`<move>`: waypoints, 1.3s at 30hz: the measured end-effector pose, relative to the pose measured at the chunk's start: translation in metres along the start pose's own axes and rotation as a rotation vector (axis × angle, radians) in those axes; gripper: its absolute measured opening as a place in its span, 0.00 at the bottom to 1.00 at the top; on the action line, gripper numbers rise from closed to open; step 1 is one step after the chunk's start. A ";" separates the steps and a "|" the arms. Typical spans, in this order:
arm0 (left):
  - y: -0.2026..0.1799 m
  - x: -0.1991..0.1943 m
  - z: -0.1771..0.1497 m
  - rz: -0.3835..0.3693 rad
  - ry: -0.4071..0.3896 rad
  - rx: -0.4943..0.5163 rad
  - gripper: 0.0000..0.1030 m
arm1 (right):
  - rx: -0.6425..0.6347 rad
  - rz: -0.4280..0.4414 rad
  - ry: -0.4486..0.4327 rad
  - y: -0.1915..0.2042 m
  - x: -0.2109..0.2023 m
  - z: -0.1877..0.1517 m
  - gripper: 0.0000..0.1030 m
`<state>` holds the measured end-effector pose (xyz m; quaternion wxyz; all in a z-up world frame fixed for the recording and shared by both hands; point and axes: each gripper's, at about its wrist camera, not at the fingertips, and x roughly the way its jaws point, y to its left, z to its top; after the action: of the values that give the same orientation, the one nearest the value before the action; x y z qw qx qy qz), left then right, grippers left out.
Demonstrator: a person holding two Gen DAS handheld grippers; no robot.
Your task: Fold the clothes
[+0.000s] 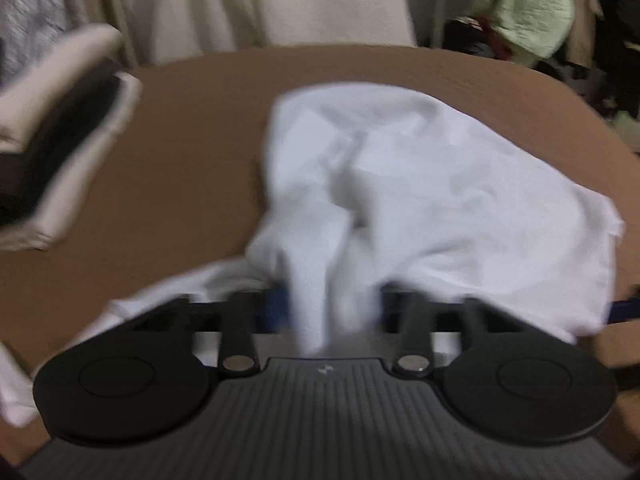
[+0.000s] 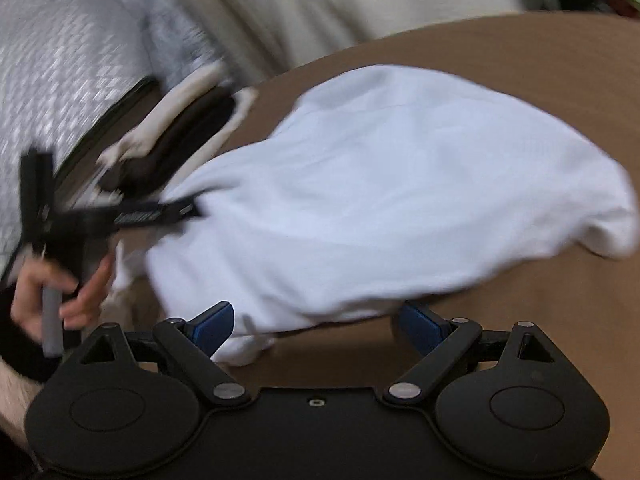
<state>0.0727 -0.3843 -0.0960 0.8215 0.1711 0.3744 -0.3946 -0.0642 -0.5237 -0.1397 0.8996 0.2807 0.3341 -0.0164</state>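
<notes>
The white garment (image 1: 420, 184) lies bunched on the brown table (image 1: 180, 160), its bulk spreading from the table's centre toward 2 o'clock in the left wrist view. It is heaped and creased, not flat and not in a squared fold.

The left gripper (image 1: 332, 308) is closed on a gathered ridge of the cloth at 6 o'clock; the fabric rises steeply from the jaws, which suggests the hold serves to lift or drag that edge. In the right wrist view the same gripper meets the cloth at 9 o'clock, with the person's hand (image 2: 60, 288) on its handle.

The right gripper (image 2: 320, 324) stands with jaws wide apart, blue pads (image 2: 420, 326) flanking the near hem without clamping it; this probably positions it for a second hold.

A cream-and-dark folded stack (image 1: 60, 140) sits at 9 o'clock, clear of the working area.
</notes>
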 end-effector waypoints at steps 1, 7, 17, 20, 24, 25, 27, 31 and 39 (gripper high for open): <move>-0.002 0.004 0.001 -0.020 0.011 0.004 0.22 | -0.041 0.013 0.001 0.006 0.011 0.000 0.79; 0.001 -0.027 0.009 -0.042 -0.206 0.022 0.24 | -0.284 -0.153 -0.070 0.033 0.048 0.019 0.10; 0.018 -0.032 0.010 -0.115 -0.269 -0.035 0.66 | -0.097 -0.387 -0.353 -0.036 -0.013 0.087 0.01; 0.019 -0.026 0.010 -0.116 -0.256 -0.046 0.66 | 0.064 -0.380 -0.340 -0.079 -0.027 0.085 0.03; 0.021 -0.019 0.010 -0.118 -0.240 -0.061 0.66 | 0.188 -0.187 -0.254 -0.083 -0.040 0.063 0.17; 0.023 -0.018 0.012 -0.122 -0.238 -0.067 0.66 | 0.190 -0.137 -0.235 -0.074 -0.038 0.059 0.35; 0.029 -0.016 0.015 -0.115 -0.240 -0.084 0.66 | 0.190 -0.066 -0.207 -0.055 -0.031 0.044 0.71; 0.050 -0.012 0.018 -0.124 -0.248 -0.188 0.65 | 0.125 0.009 -0.066 -0.026 0.008 0.025 0.83; 0.050 -0.010 0.018 -0.116 -0.260 -0.167 0.66 | -0.180 0.061 0.110 0.020 0.082 -0.001 0.18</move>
<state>0.1162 -0.3584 -0.0774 0.8502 0.0278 0.3057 -0.4278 0.0029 -0.4930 -0.1801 0.9016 0.2094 0.3742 0.0563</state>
